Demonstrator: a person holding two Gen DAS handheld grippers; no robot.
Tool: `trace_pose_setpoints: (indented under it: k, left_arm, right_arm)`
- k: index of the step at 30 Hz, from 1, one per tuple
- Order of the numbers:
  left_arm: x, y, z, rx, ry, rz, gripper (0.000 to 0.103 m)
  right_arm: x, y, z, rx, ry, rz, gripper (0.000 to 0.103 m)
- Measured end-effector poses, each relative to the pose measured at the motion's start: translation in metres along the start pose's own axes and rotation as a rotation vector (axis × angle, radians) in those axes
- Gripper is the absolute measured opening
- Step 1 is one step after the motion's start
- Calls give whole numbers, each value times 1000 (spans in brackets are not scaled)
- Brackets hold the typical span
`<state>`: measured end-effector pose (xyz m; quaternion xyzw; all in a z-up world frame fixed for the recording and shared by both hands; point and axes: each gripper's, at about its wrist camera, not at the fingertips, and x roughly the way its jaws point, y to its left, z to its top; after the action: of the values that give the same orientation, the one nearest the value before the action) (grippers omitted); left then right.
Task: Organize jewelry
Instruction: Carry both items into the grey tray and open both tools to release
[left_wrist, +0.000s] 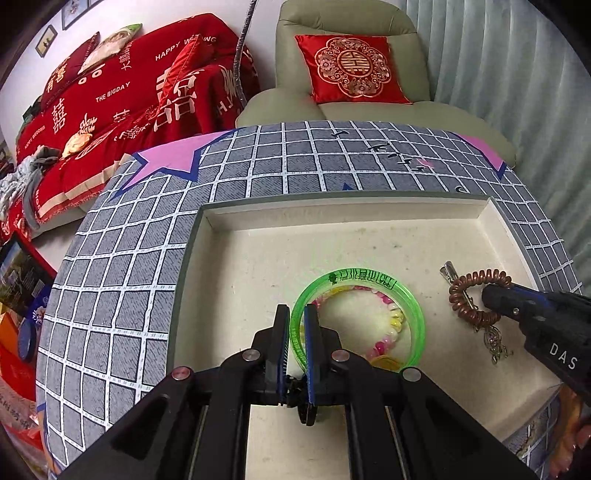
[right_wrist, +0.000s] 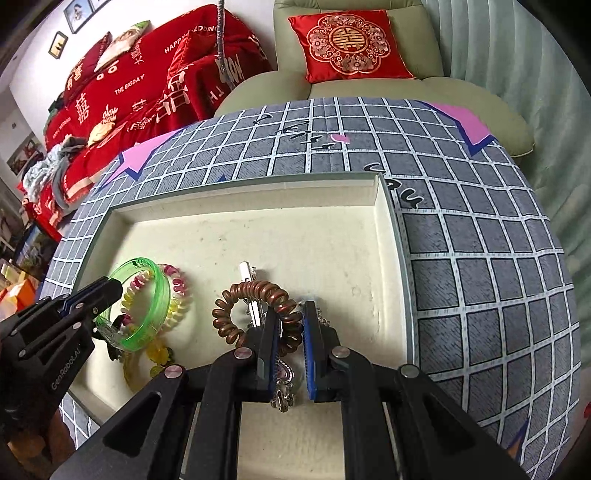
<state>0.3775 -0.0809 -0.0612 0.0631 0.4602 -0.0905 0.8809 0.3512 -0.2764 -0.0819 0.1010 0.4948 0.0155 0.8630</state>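
Left claw (left_wrist: 295, 325) pinching translucent green plastic bangle (left_wrist: 406, 295); right claw (right_wrist: 289, 325) pinching coppery coiled hair tie (right_wrist: 255, 290). Both over shallow cream tray (right_wrist: 332, 229) on checked tabletop (left_wrist: 110, 295). Risk: smooth bangle slipping, or coil snagging silver clip (right_wrist: 247, 271) beneath.

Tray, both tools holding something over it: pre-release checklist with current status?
1. Left tool shut on the green bangle: ok, pads pinch its rim.
2. Right tool shut on the brown coil hair tie: ok, coil sits between the pads.
3. Both items over the white tray, not the checked cloth: ok.
4. Bare tray floor ahead of each item: ok.
5. Silver clip free of the coil: cannot tell, they overlap.
6. Pink and yellow coil tie clear of the bangle: not ok, it lies against it.
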Motion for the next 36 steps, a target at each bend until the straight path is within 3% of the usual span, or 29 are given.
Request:
trace_pose_setpoints:
  k: [16, 19, 22, 36]
  left_arm:
    - [1, -6, -3, 4, 13, 10, 16]
    - [0, -5, -3, -7, 19, 10, 16]
    - [1, -5, -4, -9, 23, 8, 16]
    - [-9, -6, -3, -7, 20, 12, 16]
  right_arm:
    - [2, 3, -2, -19, 0, -21, 16]
    - [2, 2, -2, -7, 5, -15, 23]
    - [1, 2, -2, -6, 3, -23, 49]
    - [-16, -2, 1, 36, -21, 27, 54]
